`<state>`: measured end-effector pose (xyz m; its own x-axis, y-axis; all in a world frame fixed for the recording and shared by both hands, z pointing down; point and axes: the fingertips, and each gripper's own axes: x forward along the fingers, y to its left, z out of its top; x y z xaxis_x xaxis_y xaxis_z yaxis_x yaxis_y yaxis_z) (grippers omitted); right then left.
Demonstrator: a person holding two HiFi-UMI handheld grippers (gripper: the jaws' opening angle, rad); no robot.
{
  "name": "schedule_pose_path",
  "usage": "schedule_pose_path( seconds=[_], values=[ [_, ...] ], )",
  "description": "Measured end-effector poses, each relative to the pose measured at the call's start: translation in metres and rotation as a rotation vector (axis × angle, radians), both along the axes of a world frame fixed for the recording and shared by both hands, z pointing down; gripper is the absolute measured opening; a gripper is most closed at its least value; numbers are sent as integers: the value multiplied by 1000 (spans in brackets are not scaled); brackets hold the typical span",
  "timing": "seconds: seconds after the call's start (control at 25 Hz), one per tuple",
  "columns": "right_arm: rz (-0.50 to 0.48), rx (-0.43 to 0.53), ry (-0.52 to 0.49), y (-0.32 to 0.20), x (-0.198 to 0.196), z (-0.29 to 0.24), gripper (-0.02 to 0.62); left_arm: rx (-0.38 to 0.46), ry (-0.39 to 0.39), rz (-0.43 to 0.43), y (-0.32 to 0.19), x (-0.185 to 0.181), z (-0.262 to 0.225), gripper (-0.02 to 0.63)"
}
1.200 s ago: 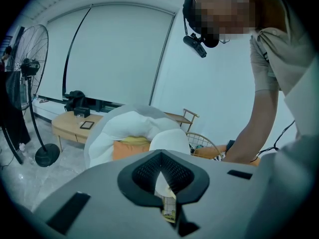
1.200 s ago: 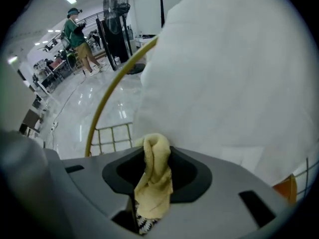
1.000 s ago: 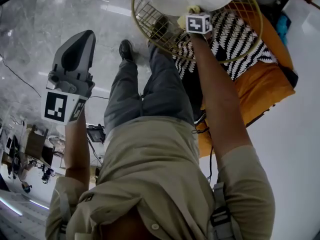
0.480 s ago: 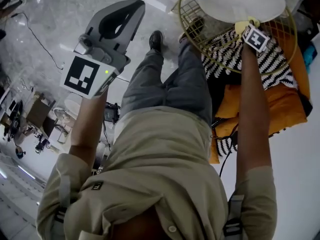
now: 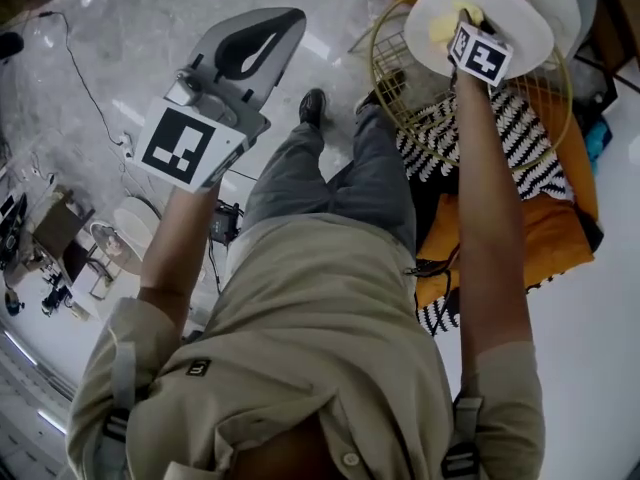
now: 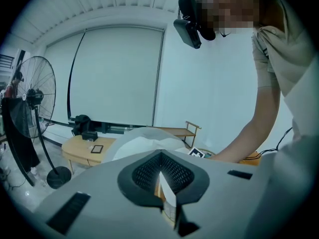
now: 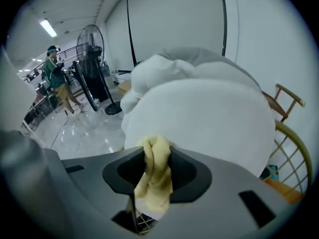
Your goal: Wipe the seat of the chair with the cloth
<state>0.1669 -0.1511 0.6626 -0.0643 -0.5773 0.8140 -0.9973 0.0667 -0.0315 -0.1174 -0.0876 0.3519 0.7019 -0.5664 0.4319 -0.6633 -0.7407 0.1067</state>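
Right gripper [image 7: 154, 164] is clamped on the yellow cloth [image 7: 155, 176], right at the white seat [image 5: 520, 16]; my advice: press flat, sweep overlapping strokes edge to edge; left gripper [image 6: 162, 185] hangs closed, empty, well apart.

A glossy grey marble floor [image 5: 100, 18] threw back streaks of light. Large pale window panels [image 6: 117, 73] filled the far wall. A black pedestal fan [image 6: 31, 97] stood near a low wooden table [image 6: 82, 151], and a strip light [image 7: 48, 28] glowed on the ceiling.
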Motion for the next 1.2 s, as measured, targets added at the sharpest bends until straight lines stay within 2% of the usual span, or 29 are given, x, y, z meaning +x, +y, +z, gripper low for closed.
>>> schedule_pose_path(
  seconds=[0.16, 0.32, 0.52, 0.76, 1.0, 1.2],
  values=[
    [-23, 52, 37, -1, -1, -56, 138, 51, 31, -26, 8, -14, -36, 15],
    [6, 116, 46, 34, 13, -122, 137, 90, 65, -33, 19, -24, -71, 15],
    [12, 256, 29, 75, 18, -223, 137, 134, 103, -24, 23, -40, -105, 15],
    [60, 463, 0, 113, 27, -352, 137, 242, 166, 25, 22, -37, -150, 15],
    [71, 635, -21, 153, 20, -462, 135, 222, 151, 92, 42, -36, -170, 15],
    [19, 727, 15, 190, 6, -534, 114, 275, 160, 137, 60, -36, -198, 15]
  ],
)
